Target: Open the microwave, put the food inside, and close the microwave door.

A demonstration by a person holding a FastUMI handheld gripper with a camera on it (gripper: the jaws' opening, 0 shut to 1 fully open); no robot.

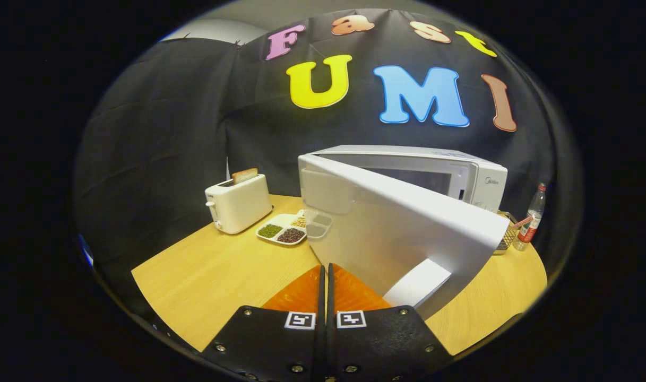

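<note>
Tool [325, 273] fingers lie pressed together with only a thin slit between them and nothing held, pointing at the lower edge of the microwave door [402, 233]. That door stands swung open toward the tool, its inner face showing, with a white block at its near lower corner. Behind it the microwave [461, 172] sits toward the back of the table [216, 276]. A divided tray [282, 229] of beans and grains lies just left of the door, near the table's back edge. A toaster [239, 204] with a slice of bread in it stands left of the tray. A bottle [531, 217] and a wire basket [506, 236] stand at the far right edge.
</note>
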